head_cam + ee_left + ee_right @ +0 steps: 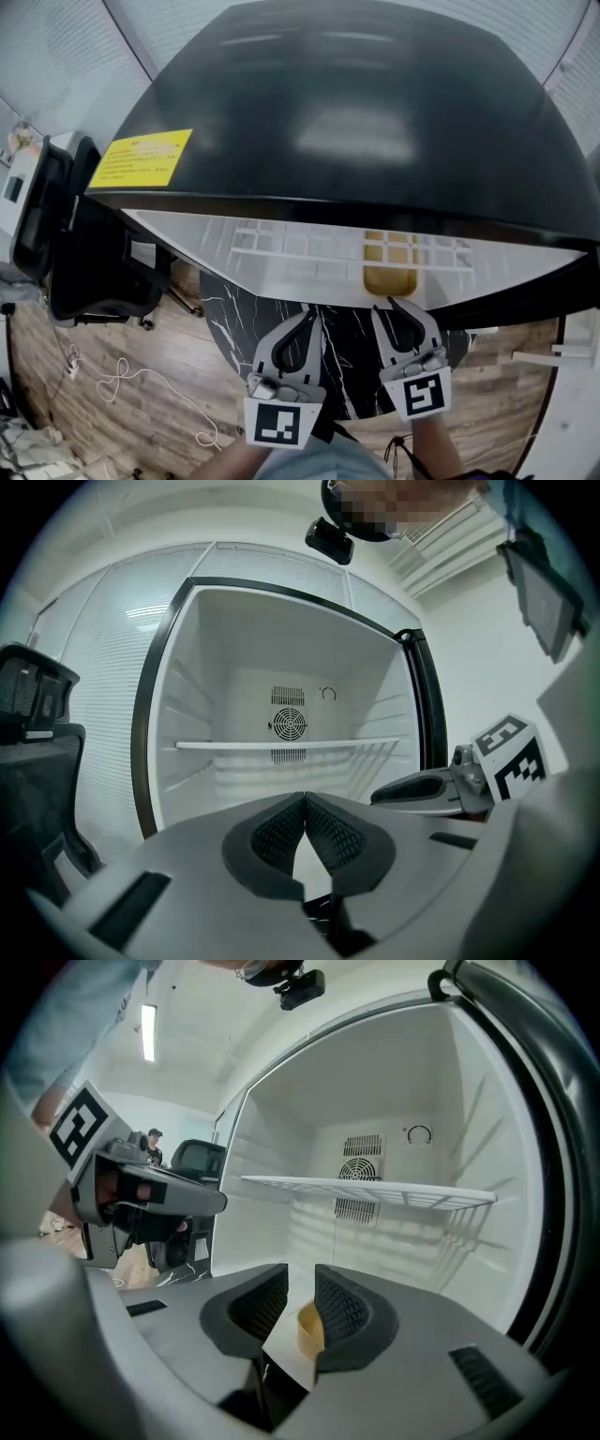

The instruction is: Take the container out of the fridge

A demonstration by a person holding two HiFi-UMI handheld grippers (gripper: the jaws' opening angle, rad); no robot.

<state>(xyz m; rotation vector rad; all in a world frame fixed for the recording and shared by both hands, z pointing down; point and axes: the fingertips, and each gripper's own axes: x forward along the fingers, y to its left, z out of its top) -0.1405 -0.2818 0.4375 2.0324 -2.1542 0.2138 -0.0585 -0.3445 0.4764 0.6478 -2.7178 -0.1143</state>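
A tan container [389, 267] stands on the white floor of the open fridge [356, 122], under the wire shelf [309, 242]. My right gripper [386, 304] hovers just in front of it, jaws a little apart and empty. In the right gripper view the container [309, 1327] shows through the gap of that gripper [301, 1283], farther in. To its left, my left gripper [311, 314] is outside the fridge. Its pads [281, 832] meet at the tip [305, 799], with nothing between them. The upper compartment above the shelf [291, 744] is bare.
A black office chair [103, 262] stands left of the fridge, beside a white cable [122, 380] on the wood floor. A yellow label [141, 157] sits on the fridge's black top. The fridge's right wall [525, 1241] is close to my right gripper.
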